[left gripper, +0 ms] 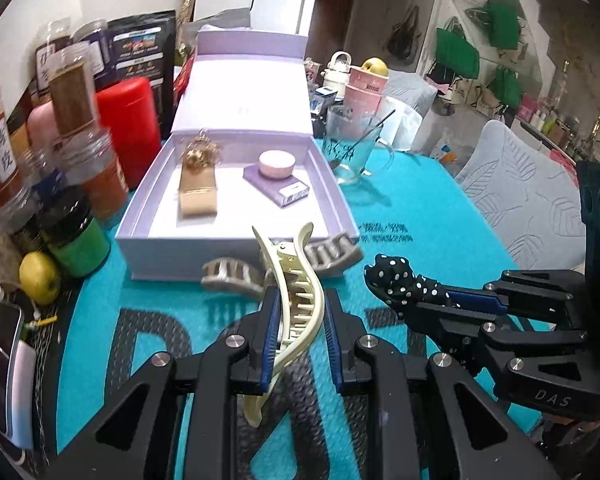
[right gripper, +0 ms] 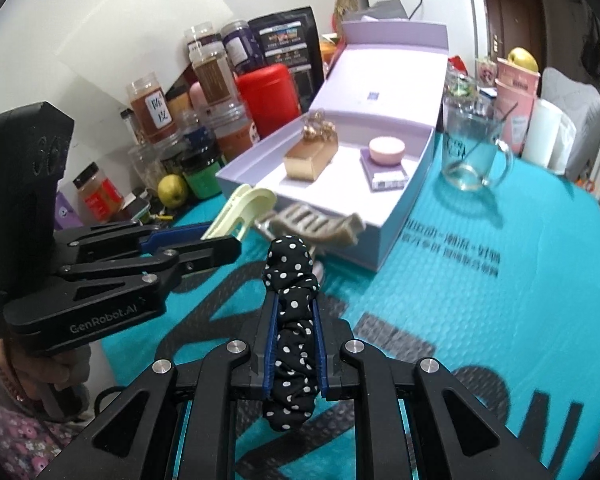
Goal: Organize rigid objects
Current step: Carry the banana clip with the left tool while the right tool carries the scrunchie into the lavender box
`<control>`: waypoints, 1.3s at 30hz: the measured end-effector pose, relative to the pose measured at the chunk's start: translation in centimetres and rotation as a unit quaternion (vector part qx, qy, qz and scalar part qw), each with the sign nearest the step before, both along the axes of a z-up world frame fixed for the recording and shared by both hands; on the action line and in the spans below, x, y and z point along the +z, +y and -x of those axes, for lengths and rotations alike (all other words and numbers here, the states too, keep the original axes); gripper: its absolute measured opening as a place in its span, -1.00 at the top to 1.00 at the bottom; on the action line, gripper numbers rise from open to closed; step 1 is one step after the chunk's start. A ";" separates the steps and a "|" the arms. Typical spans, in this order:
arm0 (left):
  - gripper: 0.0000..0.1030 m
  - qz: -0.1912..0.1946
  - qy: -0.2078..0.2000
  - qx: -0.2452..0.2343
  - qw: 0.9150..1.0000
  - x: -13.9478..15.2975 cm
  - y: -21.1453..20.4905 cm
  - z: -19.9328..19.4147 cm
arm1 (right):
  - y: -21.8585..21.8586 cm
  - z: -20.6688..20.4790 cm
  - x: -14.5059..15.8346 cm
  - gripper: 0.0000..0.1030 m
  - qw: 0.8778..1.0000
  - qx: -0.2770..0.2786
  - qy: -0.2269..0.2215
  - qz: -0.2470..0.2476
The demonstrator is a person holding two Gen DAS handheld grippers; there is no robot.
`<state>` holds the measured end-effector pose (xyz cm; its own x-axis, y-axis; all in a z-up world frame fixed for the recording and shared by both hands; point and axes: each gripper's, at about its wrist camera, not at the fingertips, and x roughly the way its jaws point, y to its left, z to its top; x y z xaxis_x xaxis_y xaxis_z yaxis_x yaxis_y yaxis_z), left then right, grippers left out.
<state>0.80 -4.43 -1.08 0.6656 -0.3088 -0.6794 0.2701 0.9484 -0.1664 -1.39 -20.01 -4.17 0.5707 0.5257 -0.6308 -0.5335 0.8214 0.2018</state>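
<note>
My left gripper (left gripper: 300,300) is shut on a pale yellow hair claw (left gripper: 296,300), held above the teal mat; it shows again as the left gripper (right gripper: 216,240) with the yellow claw (right gripper: 240,210) at its tips. My right gripper (right gripper: 294,304) is shut on a black polka-dot scrunchie (right gripper: 292,320), also seen as the right gripper (left gripper: 428,300) with the scrunchie (left gripper: 400,280). A grey hair claw (left gripper: 280,266) lies on the mat just before the open lilac box (left gripper: 236,256), which holds a gold box (left gripper: 198,196) and a pink jar (left gripper: 276,165).
Jars, bottles and a red canister (left gripper: 128,128) crowd the left side, with a yellow-green fruit (left gripper: 40,278) and a phone (left gripper: 0,344). A glass mug with a spoon (left gripper: 352,148) stands right of the box. Pink cups (left gripper: 366,88) sit behind it.
</note>
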 end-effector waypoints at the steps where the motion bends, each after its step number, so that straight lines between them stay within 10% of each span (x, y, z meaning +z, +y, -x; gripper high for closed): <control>1: 0.59 0.000 -0.003 -0.002 1.000 0.3 -0.1 -0.2 | -0.1 -0.2 0.3 0.69 1.000 0.001 -0.002 -0.001; 19: 0.59 0.006 -0.032 -0.002 0.999 3.5 -1.0 -6.2 | -0.7 -6.5 4.7 0.69 0.999 0.017 -0.035 -0.001; 39: 0.59 -0.002 0.010 0.038 0.999 0.9 -0.1 -13.7 | 1.7 -15.2 4.2 0.69 0.998 0.064 -0.022 0.004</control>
<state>14.54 -4.53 -0.15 0.6725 -0.2558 -0.6945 0.1945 0.9665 -0.1676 13.84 -18.33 0.06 0.5257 0.5916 -0.6113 -0.6426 0.7470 0.1703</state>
